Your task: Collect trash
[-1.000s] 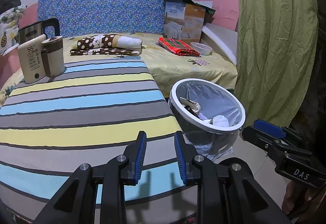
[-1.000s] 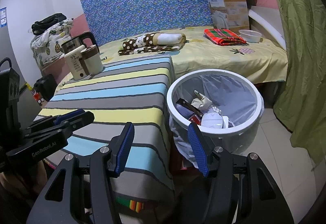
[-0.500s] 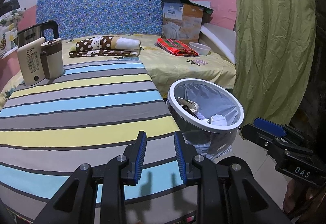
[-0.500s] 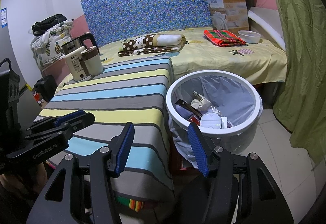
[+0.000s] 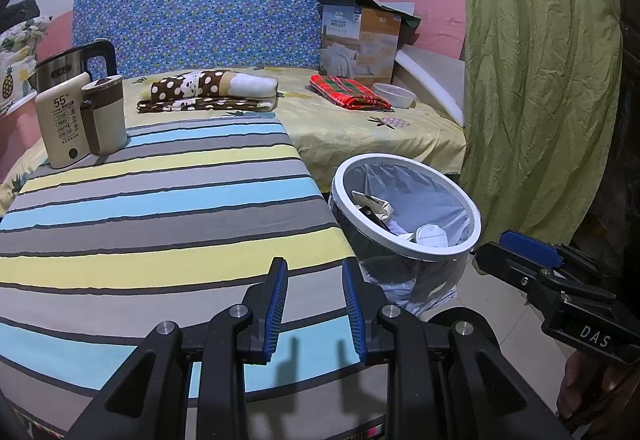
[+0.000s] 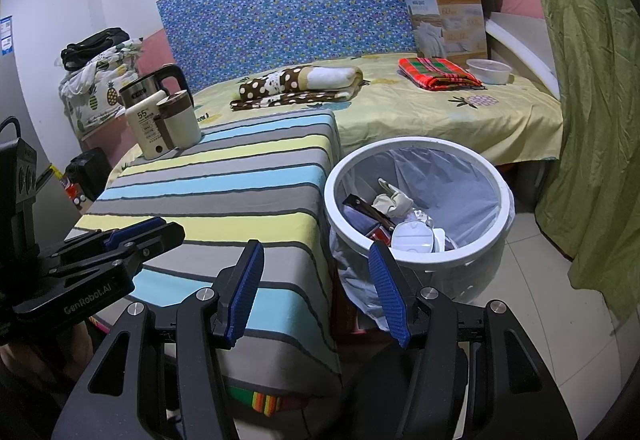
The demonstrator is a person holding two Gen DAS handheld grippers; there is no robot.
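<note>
Trash (image 6: pixel 394 217) lies inside the white-rimmed bin (image 6: pixel 505 215), which stands on the floor just right of the striped desk (image 5: pixel 160 224). The left hand-held gripper (image 5: pixel 313 302) hovers over the desk's near edge, its blue pads a little apart and holding nothing. The right hand-held gripper (image 6: pixel 316 290) hangs near the bin, spread wide and empty. A kettle (image 5: pixel 66 67) stands at the desk's far left.

Even, fairly bright indoor light is falling from above in both views. The left tongs (image 5: pixel 314 304) are casting two short dark shadows on the striped cloth (image 5: pixel 160 207) just beneath their tips. Fisheye bending is curving the green curtain (image 6: pixel 592 119) far to the right, and black vignetting is darkening every corner. Everything is staying sharp, without glare.
</note>
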